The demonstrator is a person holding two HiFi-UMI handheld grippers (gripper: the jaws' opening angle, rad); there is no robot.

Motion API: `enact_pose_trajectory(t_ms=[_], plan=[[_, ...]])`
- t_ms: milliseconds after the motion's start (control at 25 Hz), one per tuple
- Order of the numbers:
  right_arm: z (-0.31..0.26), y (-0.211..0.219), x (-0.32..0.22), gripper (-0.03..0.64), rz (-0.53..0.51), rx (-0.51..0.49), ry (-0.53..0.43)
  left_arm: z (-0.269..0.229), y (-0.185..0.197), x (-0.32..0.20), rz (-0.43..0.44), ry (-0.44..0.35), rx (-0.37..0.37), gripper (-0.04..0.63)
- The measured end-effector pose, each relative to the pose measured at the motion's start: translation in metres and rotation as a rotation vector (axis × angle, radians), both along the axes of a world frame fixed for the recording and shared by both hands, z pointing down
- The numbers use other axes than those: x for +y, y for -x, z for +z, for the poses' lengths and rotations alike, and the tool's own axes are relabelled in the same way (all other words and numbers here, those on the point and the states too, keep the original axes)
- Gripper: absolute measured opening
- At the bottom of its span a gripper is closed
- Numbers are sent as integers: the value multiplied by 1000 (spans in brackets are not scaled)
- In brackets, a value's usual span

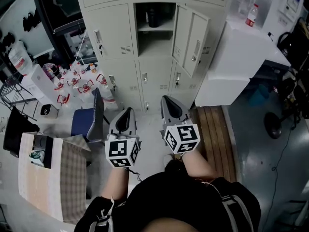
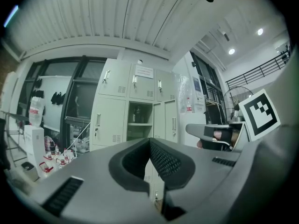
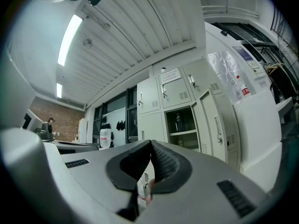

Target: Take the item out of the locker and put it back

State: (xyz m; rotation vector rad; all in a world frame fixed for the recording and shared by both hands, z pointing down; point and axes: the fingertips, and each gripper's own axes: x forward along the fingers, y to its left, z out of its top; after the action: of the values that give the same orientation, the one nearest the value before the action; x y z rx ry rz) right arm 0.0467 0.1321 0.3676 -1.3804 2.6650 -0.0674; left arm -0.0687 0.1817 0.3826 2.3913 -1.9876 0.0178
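Two grippers are held low in front of the person, both aimed at the bank of pale grey lockers [image 1: 116, 42] and well short of it. The left gripper [image 1: 128, 111] has its ribbed jaws pressed together with nothing between them, and the right gripper [image 1: 168, 100] beside it is clenched just the same, empty. The thing to be fetched, a dark bottle [image 1: 152, 17], stands upright on the upper shelf [image 1: 155, 29] of the one open compartment, in the middle column and well apart from both claws. That compartment's door [image 1: 190, 40] is swung out into the room on the right of the opening, its handle facing the person. Left of the left gripper a blue chair [image 1: 87, 122] stands close against the lower lockers, and further left a cluster of small red-capped bottles [image 1: 72, 81] sits on the floor. A checked cloth [image 1: 72, 173] covers something at the person's lower left. On the right a white cabinet [image 1: 241, 57] butts up beside the lockers, with a red-labelled bottle [image 1: 251, 14] standing on its top. A strip of wooden boards [image 1: 215, 129] lies on the floor at its foot, and a floor fan [image 1: 273, 124] stands beyond that.
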Motion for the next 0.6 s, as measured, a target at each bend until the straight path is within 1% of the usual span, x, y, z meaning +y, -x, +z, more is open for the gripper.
enact_pose_trajectory(t_ms=[280, 440, 600], plan=[[16, 2, -39, 14, 13, -3, 3, 15, 7, -33, -8, 2, -3, 14], [16, 5, -82, 14, 14, -14, -10, 16, 9, -74, -7, -10, -16, 14], [13, 12, -134, 14, 7, -22, -26, 11, 14, -126, -16, -32, -23, 14]])
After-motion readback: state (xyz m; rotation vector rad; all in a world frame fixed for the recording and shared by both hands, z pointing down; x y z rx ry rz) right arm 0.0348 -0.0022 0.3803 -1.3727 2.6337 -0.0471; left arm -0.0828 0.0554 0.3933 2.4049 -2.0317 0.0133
